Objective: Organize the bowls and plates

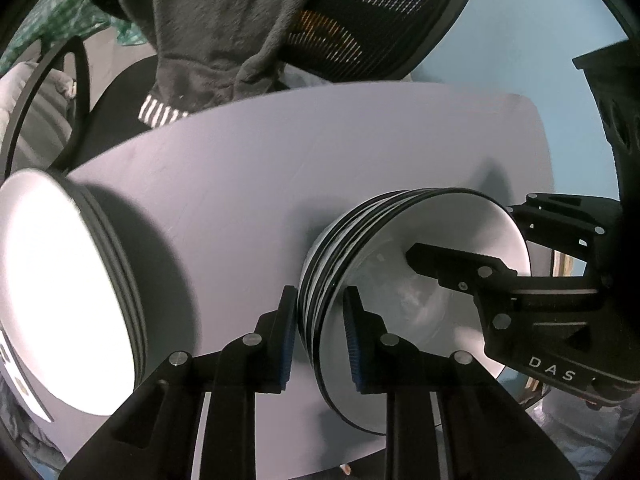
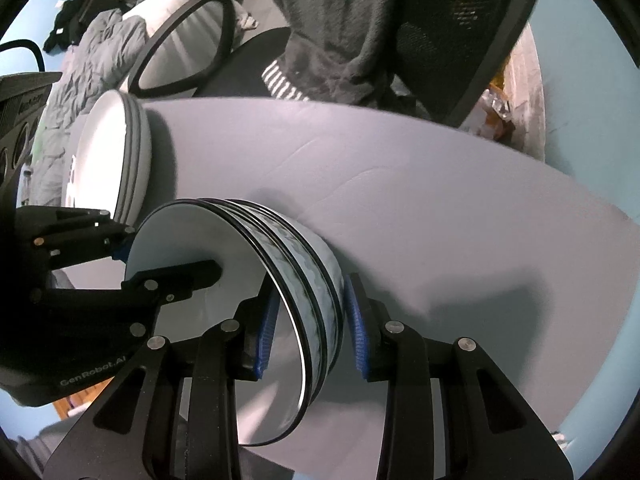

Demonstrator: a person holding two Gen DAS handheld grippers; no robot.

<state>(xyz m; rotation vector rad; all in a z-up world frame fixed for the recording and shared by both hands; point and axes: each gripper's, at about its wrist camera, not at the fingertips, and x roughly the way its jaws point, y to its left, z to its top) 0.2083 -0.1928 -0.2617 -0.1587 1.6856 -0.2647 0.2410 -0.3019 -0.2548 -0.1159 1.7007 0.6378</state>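
On the pale grey worktop (image 1: 248, 184) a nested stack of bowls (image 1: 400, 272) sits near the front edge, and both grippers pinch its wall from opposite sides. Seen from the left wrist, the left hand-held gripper (image 1: 320, 332) points steeply down, its jaws narrow, with one blue ribbed pad outside the stack and the other inside the top bowl, clamping the rims. The right hand-held gripper (image 2: 310, 328) points steeply down as well, its jaws a little wider, with one blue pad inside the bowl and the other against the outer wall.

The bowls are round and glossy, white inside, with thin black rims and a mottled blue-grey band outside. The grippers are matte black plastic with round metal pins.

A stack of plates (image 2: 116, 152), flat and white with dark rims, lies well apart from the bowls near the far left of the worktop. The left view shows it only as a blurred bright disc. The right view shows it whole, with a rumpled grey quilt (image 2: 80, 52) behind it. Both views show a mesh-backed office chair (image 1: 360, 20) with a dark fleece garment (image 1: 208, 28) draped over it.
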